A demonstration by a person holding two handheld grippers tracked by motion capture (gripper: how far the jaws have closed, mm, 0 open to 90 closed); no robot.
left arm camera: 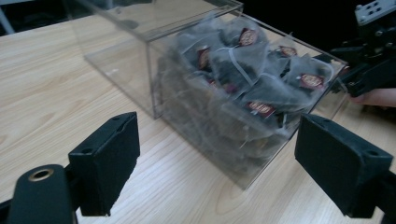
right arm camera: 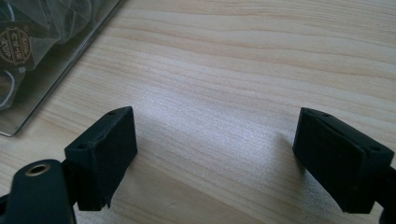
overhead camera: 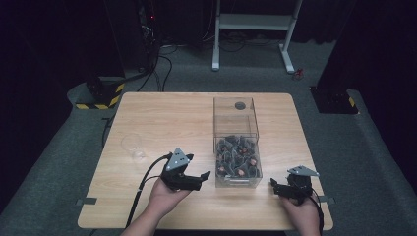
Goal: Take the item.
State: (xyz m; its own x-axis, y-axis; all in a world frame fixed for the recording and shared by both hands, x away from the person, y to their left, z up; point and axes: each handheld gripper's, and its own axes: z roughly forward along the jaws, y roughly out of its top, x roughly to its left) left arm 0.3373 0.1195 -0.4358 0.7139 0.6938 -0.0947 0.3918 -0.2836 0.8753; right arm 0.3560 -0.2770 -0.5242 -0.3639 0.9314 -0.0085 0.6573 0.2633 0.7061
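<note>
A clear plastic box (overhead camera: 236, 123) stands right of the table's middle, its near half piled with several dark pyramid tea bags (overhead camera: 237, 156). My left gripper (overhead camera: 202, 178) rests low on the table just left of the box's near corner, pointing at it, open and empty. In the left gripper view its jaws stand wide apart before the box (left arm camera: 154, 70) and the tea bags (left arm camera: 243, 79). My right gripper (overhead camera: 274, 185) sits right of the box near the front edge, open. In the right gripper view its jaws (right arm camera: 215, 158) frame bare wood, with the box's corner (right arm camera: 46, 74) at the left.
A clear empty cup (overhead camera: 133, 146) stands on the left part of the wooden table (overhead camera: 167, 118). A dark round knob (overhead camera: 240, 105) shows at the box's far end. In the left gripper view the right gripper (left arm camera: 369, 65) shows beyond the box. Dark floor and a white frame lie behind the table.
</note>
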